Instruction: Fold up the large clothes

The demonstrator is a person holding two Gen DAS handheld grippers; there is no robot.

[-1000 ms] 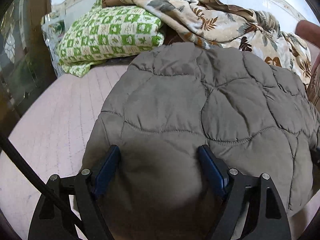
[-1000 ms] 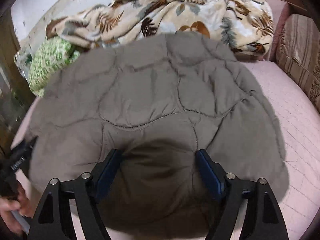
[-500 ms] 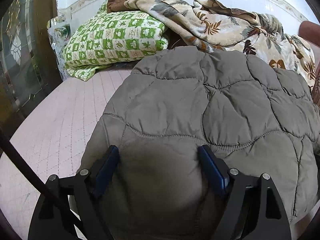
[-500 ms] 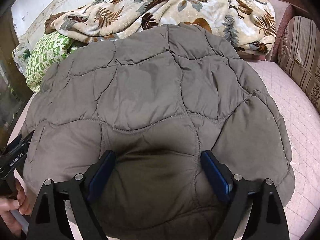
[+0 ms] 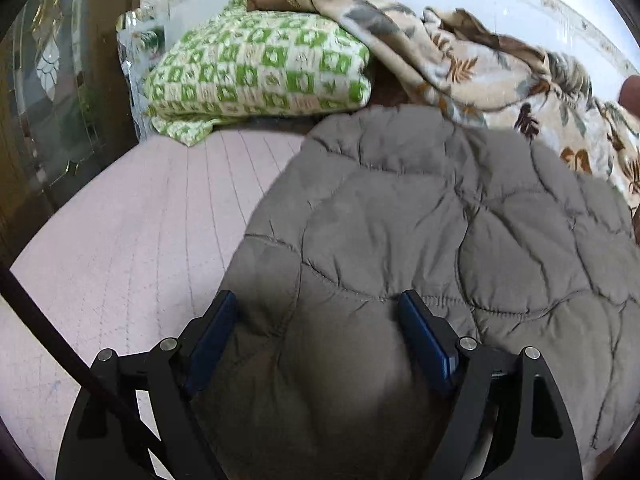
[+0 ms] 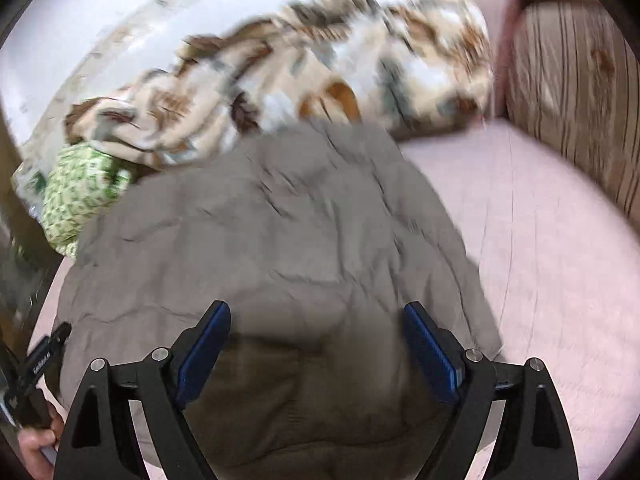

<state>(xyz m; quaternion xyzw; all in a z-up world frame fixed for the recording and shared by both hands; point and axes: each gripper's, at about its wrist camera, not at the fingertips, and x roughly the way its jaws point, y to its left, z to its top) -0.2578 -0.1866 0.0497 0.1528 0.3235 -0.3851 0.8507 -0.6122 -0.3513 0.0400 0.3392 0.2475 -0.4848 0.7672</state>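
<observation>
A grey-brown quilted jacket (image 5: pixel 400 220) lies spread on the pink bed (image 5: pixel 140 220). In the left wrist view my left gripper (image 5: pixel 316 300) hangs over the jacket's near left edge, jaws wide apart, with fabric lying under and between the blue pads. In the blurred right wrist view the jacket (image 6: pixel 260 240) fills the middle. My right gripper (image 6: pixel 316 312) stands over its near edge, jaws wide, pads (image 6: pixel 432 344) not pinching the cloth. The left gripper (image 6: pixel 56 336) and a hand (image 6: pixel 36 444) show at the lower left.
A green checked pillow (image 5: pixel 260 72) and a rumpled leaf-print blanket (image 5: pixel 480 68) lie behind the jacket against the white wall. A striped cushion (image 6: pixel 572 100) stands at the right. A wood-framed glass door (image 5: pixel 60 100) borders the left. Bare pink bed (image 6: pixel 540 260) lies right of the jacket.
The right view has swung and blurred: the jacket has slid left in it, more pink bed shows at right, and its jaws stand slightly wider. The left view has tilted a little.
</observation>
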